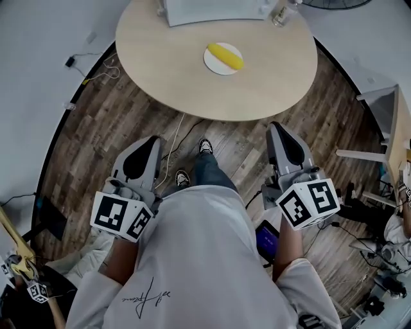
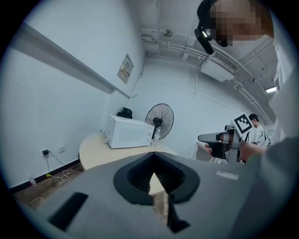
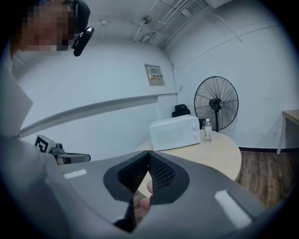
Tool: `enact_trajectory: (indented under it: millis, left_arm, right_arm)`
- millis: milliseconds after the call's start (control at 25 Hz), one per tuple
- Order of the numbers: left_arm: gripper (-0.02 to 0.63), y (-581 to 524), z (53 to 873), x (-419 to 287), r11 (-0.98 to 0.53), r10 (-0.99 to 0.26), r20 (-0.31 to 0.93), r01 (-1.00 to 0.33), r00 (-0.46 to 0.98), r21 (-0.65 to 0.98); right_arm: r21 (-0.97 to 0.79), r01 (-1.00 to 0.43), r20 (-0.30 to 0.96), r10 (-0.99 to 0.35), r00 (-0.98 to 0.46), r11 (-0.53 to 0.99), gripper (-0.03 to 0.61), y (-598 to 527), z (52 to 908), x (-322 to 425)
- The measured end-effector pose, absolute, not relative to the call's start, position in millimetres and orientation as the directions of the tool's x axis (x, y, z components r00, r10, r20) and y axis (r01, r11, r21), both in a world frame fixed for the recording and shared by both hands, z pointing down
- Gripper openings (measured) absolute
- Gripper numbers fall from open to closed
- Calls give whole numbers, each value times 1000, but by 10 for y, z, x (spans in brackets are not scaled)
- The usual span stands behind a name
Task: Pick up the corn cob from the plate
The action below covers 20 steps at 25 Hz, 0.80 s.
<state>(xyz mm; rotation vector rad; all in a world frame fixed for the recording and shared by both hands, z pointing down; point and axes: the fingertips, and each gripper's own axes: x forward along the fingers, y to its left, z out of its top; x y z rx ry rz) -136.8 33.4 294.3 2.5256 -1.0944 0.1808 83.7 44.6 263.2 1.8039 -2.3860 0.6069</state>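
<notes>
The yellow corn cob (image 1: 226,56) lies on a small white plate (image 1: 214,63) near the middle of the round wooden table (image 1: 186,83), seen in the head view. Both grippers are held well short of the table, over the wood floor, and point toward it. The left gripper (image 1: 153,139) has its jaws closed together at the tip, with nothing between them (image 2: 153,154). The right gripper (image 1: 277,126) is likewise shut and empty (image 3: 148,152). Neither gripper view shows the corn or the plate.
A white microwave (image 1: 212,9) and a clear bottle (image 1: 279,14) stand at the table's far edge. A standing fan (image 3: 216,103) is behind the table. Cables (image 1: 173,144) trail over the floor by the person's shoes (image 1: 205,146). A desk (image 1: 398,132) stands at right.
</notes>
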Motion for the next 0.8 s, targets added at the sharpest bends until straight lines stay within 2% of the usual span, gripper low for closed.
enact_trajectory:
  millis: [800]
  left_arm:
    - [2,-572,2970,-442,-566,-735,271,-783,621,258]
  right_arm:
    - [-282,-895,324,-844,-428,346,21,-746,2852,1662]
